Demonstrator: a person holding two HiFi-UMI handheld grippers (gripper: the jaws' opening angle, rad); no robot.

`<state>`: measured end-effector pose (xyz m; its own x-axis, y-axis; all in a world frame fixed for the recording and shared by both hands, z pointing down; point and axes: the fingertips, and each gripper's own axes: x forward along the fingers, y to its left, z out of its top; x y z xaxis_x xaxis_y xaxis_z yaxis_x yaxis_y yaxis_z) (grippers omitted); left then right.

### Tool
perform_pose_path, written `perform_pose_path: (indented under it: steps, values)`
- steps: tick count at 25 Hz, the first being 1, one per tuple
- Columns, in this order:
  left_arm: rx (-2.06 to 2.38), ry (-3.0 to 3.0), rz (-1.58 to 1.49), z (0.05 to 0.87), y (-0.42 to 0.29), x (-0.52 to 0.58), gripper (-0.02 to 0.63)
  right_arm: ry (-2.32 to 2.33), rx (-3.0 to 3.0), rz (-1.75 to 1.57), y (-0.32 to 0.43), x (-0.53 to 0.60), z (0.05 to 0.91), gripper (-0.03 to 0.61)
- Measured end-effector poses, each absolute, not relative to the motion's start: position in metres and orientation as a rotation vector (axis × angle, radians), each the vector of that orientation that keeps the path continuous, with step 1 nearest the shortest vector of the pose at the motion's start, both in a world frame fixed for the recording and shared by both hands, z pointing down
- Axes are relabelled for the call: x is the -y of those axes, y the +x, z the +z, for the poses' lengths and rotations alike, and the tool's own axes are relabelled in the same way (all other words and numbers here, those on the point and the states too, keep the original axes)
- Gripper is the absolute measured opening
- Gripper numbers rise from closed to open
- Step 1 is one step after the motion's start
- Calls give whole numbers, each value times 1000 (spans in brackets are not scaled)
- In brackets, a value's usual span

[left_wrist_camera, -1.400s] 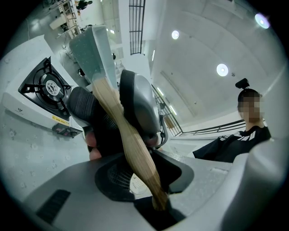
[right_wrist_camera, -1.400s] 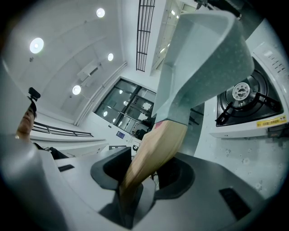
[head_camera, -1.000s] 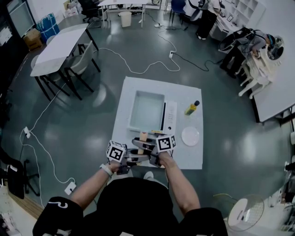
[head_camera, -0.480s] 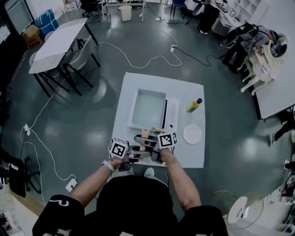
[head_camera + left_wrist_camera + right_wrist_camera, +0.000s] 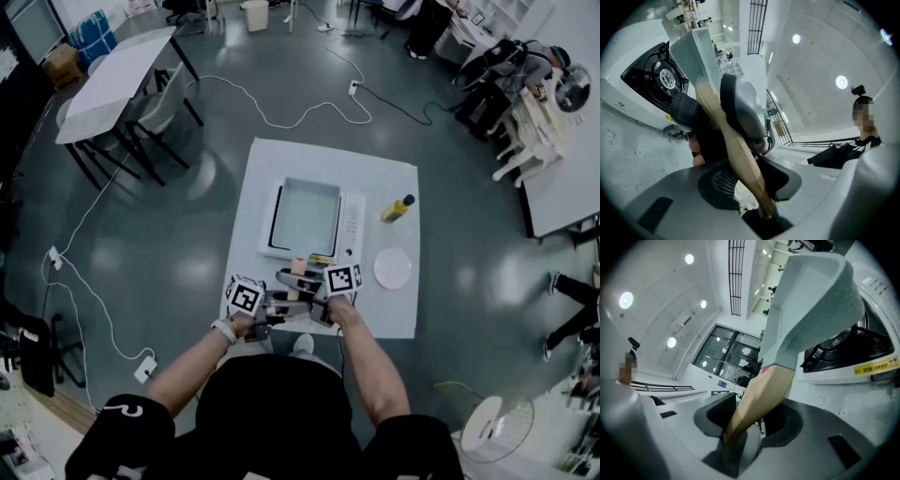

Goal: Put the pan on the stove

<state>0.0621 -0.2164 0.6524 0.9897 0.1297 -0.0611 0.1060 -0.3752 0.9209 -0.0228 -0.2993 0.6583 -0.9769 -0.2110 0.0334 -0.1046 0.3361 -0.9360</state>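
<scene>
A pale square pan [image 5: 305, 217] with a wooden handle [image 5: 298, 267] hangs over the white gas stove [image 5: 351, 225] on the table. Both grippers hold the handle near the table's front edge. My left gripper [image 5: 270, 313] is shut on the handle's end, and my right gripper [image 5: 314, 298] is shut on it just beside. In the left gripper view the handle [image 5: 736, 150] runs up between the jaws [image 5: 751, 182] to the tilted pan [image 5: 693, 49], with a burner [image 5: 661, 77] behind. In the right gripper view the pan [image 5: 811, 301] rises above the burner [image 5: 843, 345] and the handle [image 5: 764, 397] sits in the jaws [image 5: 740, 427].
A yellow bottle [image 5: 395, 208] with a black cap and a white plate [image 5: 393, 267] stand right of the stove on the white table [image 5: 328, 159]. Cables [image 5: 281, 122] trail over the floor. Another table with chairs [image 5: 122, 89] is at the far left, and people are at the far right.
The pan has shifted a little to the right over the stove, so the stove's dark left edge now shows. Both grippers kept their hold on the handle.
</scene>
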Motion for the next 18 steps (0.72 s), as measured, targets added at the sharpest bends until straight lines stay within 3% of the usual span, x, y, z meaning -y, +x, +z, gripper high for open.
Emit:
perform_pose_path:
  steps: [18]
  values:
    - [-128,1900,39,695,80,242,121,-333,-2462,-1827,-1,323,712,158]
